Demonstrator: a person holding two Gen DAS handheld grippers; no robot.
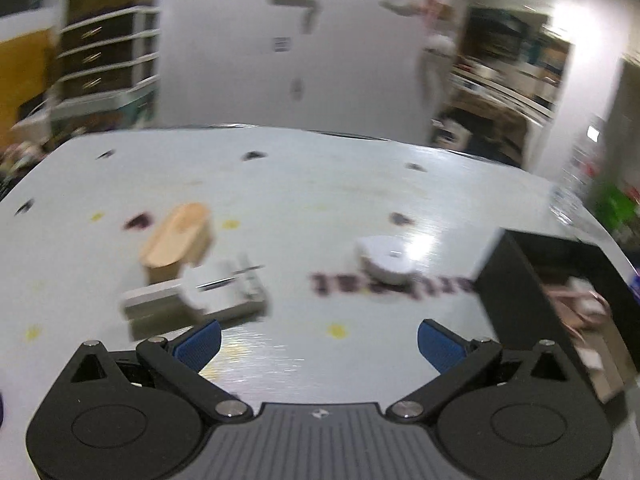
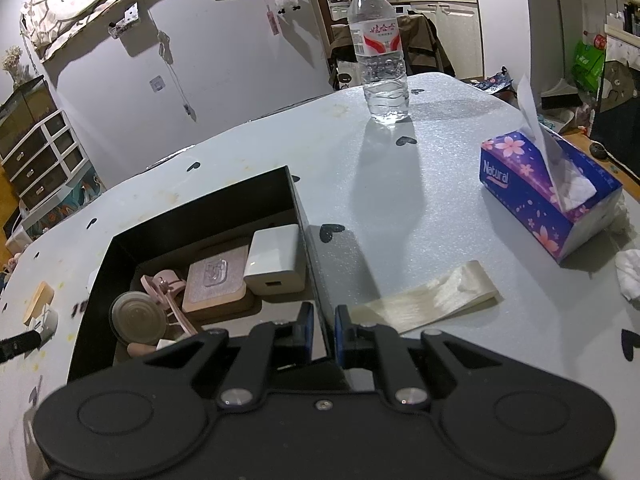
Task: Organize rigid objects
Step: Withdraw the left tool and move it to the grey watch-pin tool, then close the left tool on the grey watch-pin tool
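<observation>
Only the right wrist view shows inside the black box (image 2: 208, 204): a white charger block (image 2: 276, 260) against its right wall, a wooden block with a clear hook plate (image 2: 216, 278) beside it, a round suction cup (image 2: 138, 318) and a pink clip (image 2: 168, 292) at the near left. That view also takes in a water bottle (image 2: 378, 52), a tissue pack (image 2: 548, 196) and a strip of pale tape (image 2: 428, 300) on the bench (image 2: 400, 184). The blurred left wrist view alone shows what lies loose on the bench: a wooden oval piece (image 1: 176, 236), a white boxy item (image 1: 200, 296) I cannot identify, and a white round disc (image 1: 386, 258). The right hand-held gripper (image 2: 320, 330) tilts downward, its blue pads pinched on the box's right wall. The left hand-held gripper (image 1: 318, 342) tilts down over the bench, jaws wide apart and empty.
</observation>
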